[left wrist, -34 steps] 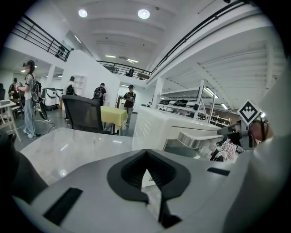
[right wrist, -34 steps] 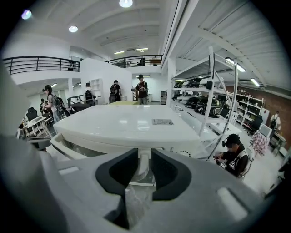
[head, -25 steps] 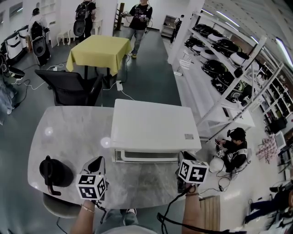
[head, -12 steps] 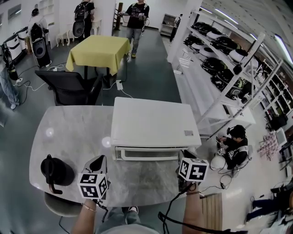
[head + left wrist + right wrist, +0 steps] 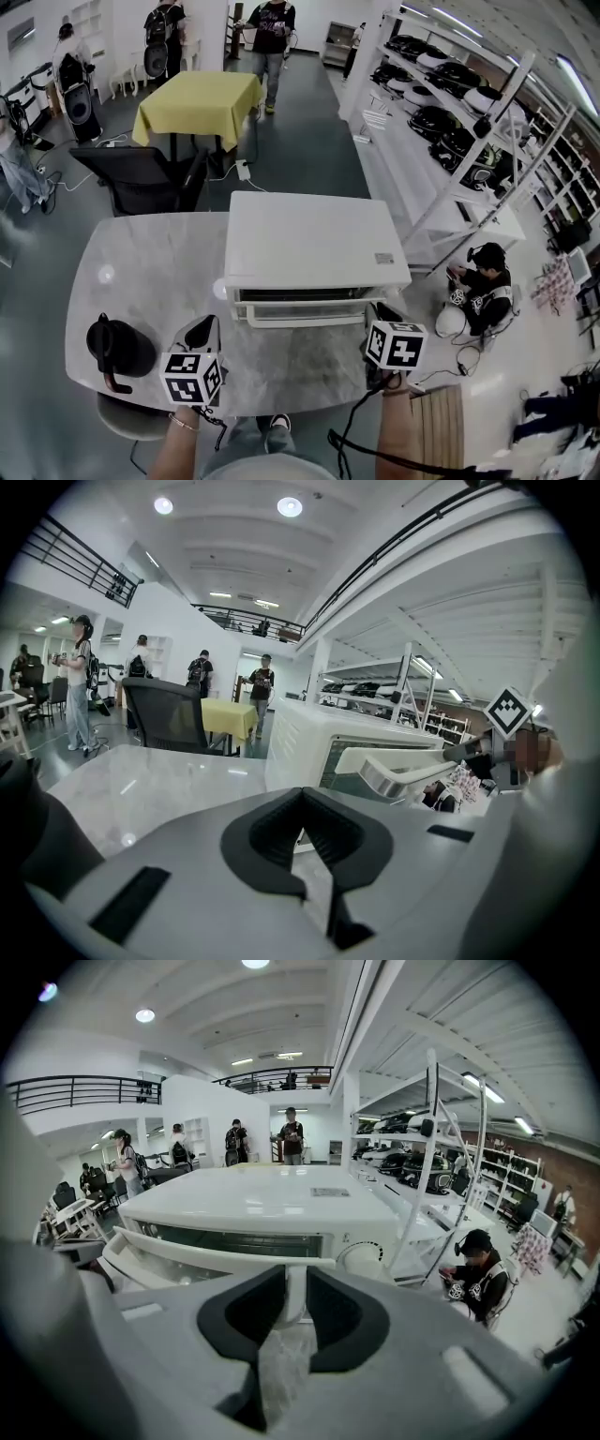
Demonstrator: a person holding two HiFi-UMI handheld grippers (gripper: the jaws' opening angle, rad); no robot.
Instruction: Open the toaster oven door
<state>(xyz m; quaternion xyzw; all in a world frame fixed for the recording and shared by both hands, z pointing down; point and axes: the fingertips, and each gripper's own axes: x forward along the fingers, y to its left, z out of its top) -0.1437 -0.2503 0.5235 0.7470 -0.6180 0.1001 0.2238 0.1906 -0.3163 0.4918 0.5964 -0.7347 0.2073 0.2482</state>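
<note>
The toaster oven (image 5: 314, 244) sits mid-table on the marble table (image 5: 150, 272), its front facing the person, and the door (image 5: 300, 307) is cracked open, top edge tipped out from the body. The right gripper (image 5: 375, 317) is at the right end of the door handle (image 5: 305, 321). In the right gripper view, the jaws are clamped on that handle (image 5: 187, 1252), with its white end post pinched between the pads (image 5: 330, 1312). That forearm reaches in straight from the near edge, marker cube up, just outside the oven's right front corner.

The left gripper (image 5: 199, 330) is off to the oven's left front, apart from the door. In its own view, the left gripper (image 5: 305, 832) has its jaws drawn together with nothing between them, pointing across the oven's front. A black kettle (image 5: 117, 347) stands just to its left, near the table's corner. Bare marble lies between the door and the near edge. White shelving (image 5: 450, 122) runs close along the right.
</note>
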